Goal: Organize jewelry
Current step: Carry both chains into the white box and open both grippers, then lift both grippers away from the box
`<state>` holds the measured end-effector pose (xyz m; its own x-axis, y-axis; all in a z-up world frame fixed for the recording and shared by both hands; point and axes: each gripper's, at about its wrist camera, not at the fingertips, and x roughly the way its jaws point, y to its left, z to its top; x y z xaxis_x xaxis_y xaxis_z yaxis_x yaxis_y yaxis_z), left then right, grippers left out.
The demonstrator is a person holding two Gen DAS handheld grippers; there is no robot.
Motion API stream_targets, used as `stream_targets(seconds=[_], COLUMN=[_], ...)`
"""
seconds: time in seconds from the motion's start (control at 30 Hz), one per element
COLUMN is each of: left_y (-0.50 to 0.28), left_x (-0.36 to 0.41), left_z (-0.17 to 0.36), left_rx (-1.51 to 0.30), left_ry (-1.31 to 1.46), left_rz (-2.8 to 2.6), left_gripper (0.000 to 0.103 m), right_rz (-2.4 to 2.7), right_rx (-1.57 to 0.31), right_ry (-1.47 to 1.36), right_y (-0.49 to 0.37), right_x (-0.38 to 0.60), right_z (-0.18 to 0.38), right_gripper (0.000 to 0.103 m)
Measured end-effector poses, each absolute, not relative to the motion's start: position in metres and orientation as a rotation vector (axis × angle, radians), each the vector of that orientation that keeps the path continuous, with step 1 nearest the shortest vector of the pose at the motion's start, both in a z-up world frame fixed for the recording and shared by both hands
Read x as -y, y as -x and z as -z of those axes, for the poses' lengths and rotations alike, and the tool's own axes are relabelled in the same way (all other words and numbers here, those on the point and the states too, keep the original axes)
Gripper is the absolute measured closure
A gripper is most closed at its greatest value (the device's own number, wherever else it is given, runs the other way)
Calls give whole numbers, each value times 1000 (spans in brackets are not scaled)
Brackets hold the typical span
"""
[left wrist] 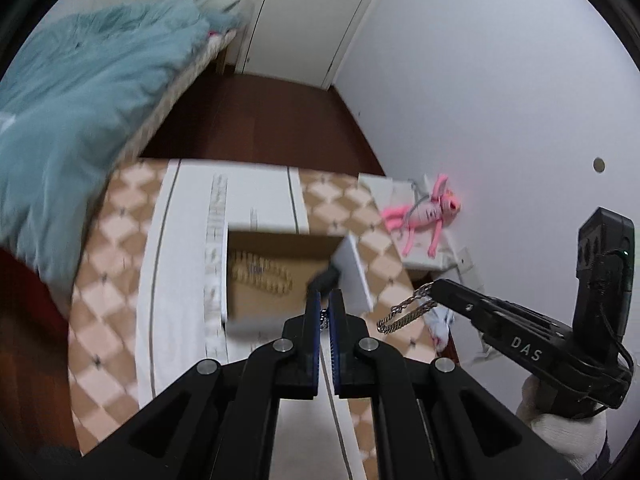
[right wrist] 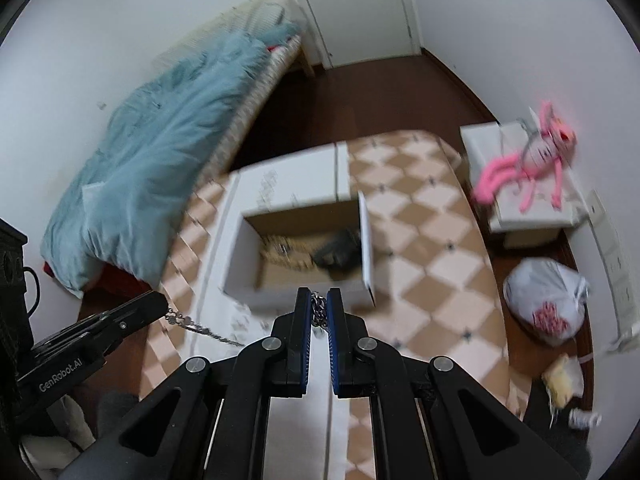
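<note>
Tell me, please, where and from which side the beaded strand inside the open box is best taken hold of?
Probably the middle of the beaded strand, coming from straight above: the box has standing walls and only the top is open. It lies flat on the bottom, left of a dark item. Both grippers are shut on the metal chain, so one must first free itself.

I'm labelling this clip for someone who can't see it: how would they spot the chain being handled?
Find the open white cardboard box on the checkered tablecloth. In front of it, the silver metal link chain hangs between the left tool and right tool, unlike the beads lying inside the box.
</note>
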<state>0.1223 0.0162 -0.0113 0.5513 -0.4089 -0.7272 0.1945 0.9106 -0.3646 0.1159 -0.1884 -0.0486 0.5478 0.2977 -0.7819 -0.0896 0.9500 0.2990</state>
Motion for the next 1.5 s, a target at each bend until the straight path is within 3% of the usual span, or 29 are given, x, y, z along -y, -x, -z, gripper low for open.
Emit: stream_targets(seconds=[0.23,0.77,0.8,0.87,0.9,0.93,0.97,1.0,1.03,1.07,1.1,1.2,1.3,1.5], left_y=[-180,-244,-245,-245,-245,-244,-242,-241,-239,-238,-236,-229,-221,-208], left_x=[-15,-27,-27,-27,-28,-28,-27,-27,-26,-25,-24,-20,-16,-10], left_z=[24,105,106,106,106,105,104,103,104,106,108,116,127,133], left_rx=[-959,-1193,-1186,-1179,-1170,-1155,-1139,-1130,-1124,-1118,-1112,-1115,-1128,-1120], left_ry=[196,152,136,117,112,103,92,83,71,59,48,21,2,-8], left_rz=[324,91,84,62,57,50,44,41,38,32,27,15,4,-6], left_gripper=[101,94,88,61,39,31,31,31,28,23,11,6,5,5], right_rz=[-263,-237,-233,-217,-210,-203,-190,-173,-159,-146,-121,-65,-35,15], right_rx=[-1019,-1278,-1279,-1272,-1268,-1264,-1255,-1245,-1235,-1227,-1217,-1201,-1202,-1175], right_ry=[-195,-61,-62,-57,-53,-48,-36,-24,-10,-3,12,46,45,76], right_y=[-196,-289,-290,-289,-289,-287,-285,-284,-280,-278,-273,-258,-245,-224], right_x=[171,142,143,147,147,149,151,152,153,154,156,162,169,173], right_z=[47,142,143,143,142,141,139,137,136,135,135,140,148,152], right_gripper=[95,94,94,94,94,91,88,75,55,47,35,32,14,4])
